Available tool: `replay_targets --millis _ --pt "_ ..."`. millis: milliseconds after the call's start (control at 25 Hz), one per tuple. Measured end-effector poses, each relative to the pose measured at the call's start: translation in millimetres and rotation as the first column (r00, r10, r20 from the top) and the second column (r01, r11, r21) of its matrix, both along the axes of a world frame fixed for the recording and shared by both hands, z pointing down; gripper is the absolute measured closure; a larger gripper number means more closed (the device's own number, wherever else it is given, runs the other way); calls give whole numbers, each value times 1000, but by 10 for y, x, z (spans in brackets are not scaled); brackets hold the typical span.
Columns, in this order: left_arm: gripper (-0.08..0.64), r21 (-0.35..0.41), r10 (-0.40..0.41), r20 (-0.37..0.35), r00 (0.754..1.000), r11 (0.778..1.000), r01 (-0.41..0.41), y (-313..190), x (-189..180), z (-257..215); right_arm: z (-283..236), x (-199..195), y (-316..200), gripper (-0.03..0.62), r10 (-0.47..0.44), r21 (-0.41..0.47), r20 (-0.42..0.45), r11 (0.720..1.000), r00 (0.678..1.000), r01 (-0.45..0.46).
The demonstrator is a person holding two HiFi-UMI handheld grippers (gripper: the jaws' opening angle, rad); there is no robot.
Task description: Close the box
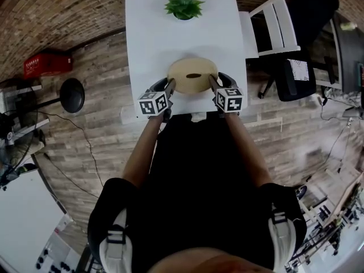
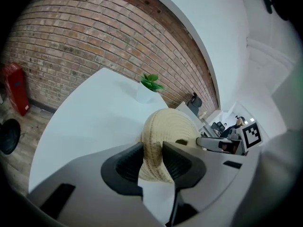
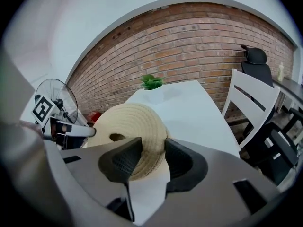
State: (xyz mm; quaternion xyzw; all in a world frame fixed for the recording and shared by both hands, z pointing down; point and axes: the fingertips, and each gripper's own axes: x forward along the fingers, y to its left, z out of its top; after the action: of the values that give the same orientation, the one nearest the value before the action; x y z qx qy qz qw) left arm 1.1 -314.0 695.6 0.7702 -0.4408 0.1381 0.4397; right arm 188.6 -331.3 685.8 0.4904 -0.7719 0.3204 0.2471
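Observation:
A round straw-coloured woven box [image 1: 193,73] with a dark oval hole in its top stands near the front edge of the white table [image 1: 153,38]. My left gripper [image 1: 170,85] grips its left rim and my right gripper [image 1: 211,82] grips its right rim. In the left gripper view the woven box [image 2: 168,126] has its edge pinched in my left gripper [image 2: 152,161]. The right gripper view shows the same box [image 3: 132,119] with its rim pressed between the pads of my right gripper [image 3: 152,159]. I cannot tell whether this is the lid alone or the lid on its base.
A small potted plant [image 1: 183,5] stands at the table's far end. A white chair [image 1: 273,24] and a black office chair [image 1: 296,73] are to the right. On the floor to the left are a black stool [image 1: 72,94] and a red crate [image 1: 46,64].

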Motion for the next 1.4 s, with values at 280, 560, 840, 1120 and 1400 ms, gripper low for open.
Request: replay_targets --millis 280,560,840,1120,1400 --pt "428 -10 -13 17 1000 1000 13 -46 37 20 72 41 -41 448 -42 -14 -16 999 999 42" --pt "425 -31 -22 55 998 999 24 -105 29 28 68 39 -103 443 -77 -20 -19 997 997 76" --pt "417 -58 -20 121 992 998 27 -101 -6 135 85 25 -120 437 -106 -17 -44 994 993 105" --pt "416 -48 -3 142 990 999 10 -151 1 127 60 37 -141 440 -110 -7 -45 994 993 110" --pt "416 -55 -3 105 994 998 9 -174 26 63 39 60 -142 443 -83 2 -15 997 996 83"
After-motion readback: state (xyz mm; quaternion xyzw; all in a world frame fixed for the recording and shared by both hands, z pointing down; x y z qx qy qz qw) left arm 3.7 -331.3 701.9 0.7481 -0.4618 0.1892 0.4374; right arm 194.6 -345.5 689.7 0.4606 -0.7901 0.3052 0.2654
